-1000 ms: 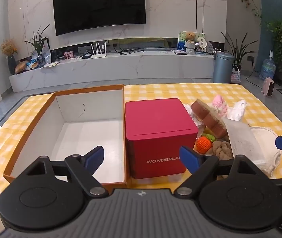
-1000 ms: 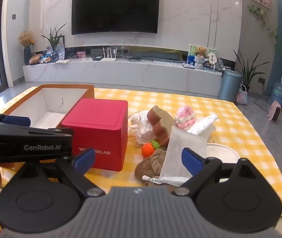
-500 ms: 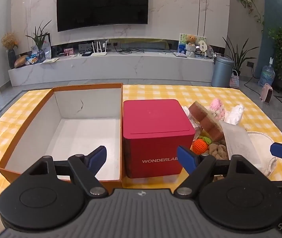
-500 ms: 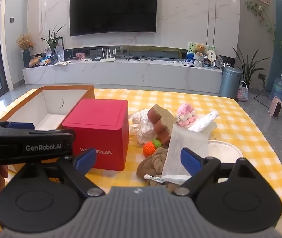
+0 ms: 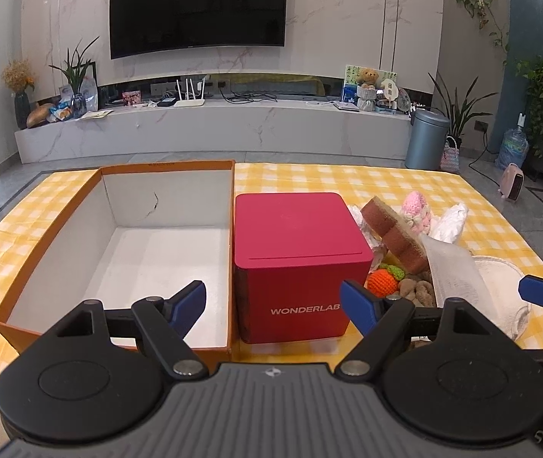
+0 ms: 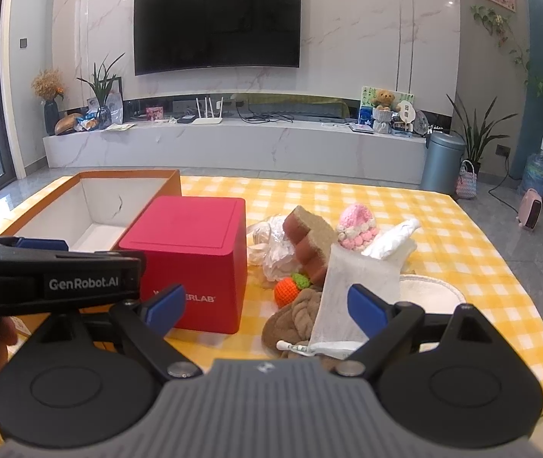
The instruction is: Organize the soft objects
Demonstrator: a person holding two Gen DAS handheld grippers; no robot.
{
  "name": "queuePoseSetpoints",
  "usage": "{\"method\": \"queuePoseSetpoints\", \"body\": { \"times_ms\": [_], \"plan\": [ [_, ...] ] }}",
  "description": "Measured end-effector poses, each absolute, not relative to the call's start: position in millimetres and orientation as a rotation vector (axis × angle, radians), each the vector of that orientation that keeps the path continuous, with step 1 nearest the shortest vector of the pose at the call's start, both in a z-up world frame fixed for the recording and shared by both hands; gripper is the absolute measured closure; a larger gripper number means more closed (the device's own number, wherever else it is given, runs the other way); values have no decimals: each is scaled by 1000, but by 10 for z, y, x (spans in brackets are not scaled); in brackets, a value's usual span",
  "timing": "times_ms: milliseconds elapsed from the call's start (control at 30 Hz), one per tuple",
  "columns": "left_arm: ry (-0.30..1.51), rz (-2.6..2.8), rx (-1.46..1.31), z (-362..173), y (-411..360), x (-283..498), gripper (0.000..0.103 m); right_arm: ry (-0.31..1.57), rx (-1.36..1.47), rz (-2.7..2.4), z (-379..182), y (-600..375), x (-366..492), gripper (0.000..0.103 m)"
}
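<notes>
While both grippers hang short of the yellow-checked bench (image 5: 347, 179), the left gripper (image 5: 273, 303) has its jaws spread wide and empty before the red box (image 5: 298, 259), and the right gripper (image 6: 265, 311) likewise holds its jaws spread, holding nothing, near the soft pile. That pile lies just right of the red box: an orange knitted toy (image 6: 286, 293), a brown sponge (image 6: 309, 244), a pink knitted toy (image 6: 357, 229) and a white cloth (image 6: 359, 290). The open orange carton (image 5: 118, 244) touches the box's left side.
</notes>
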State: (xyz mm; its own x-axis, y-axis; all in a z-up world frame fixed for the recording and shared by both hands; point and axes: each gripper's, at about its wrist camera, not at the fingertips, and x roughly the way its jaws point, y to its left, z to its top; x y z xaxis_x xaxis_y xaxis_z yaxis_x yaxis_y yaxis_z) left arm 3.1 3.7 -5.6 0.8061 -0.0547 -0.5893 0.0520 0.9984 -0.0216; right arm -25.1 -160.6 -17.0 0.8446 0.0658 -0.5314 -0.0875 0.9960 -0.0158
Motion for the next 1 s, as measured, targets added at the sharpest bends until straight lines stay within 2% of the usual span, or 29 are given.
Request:
{"method": "queuePoseSetpoints", "body": {
  "times_ms": [1000],
  "plan": [
    [536,-16,44,-2,-34,-52,9,555,-35,71,-150,-1622,-250,12]
  ]
}}
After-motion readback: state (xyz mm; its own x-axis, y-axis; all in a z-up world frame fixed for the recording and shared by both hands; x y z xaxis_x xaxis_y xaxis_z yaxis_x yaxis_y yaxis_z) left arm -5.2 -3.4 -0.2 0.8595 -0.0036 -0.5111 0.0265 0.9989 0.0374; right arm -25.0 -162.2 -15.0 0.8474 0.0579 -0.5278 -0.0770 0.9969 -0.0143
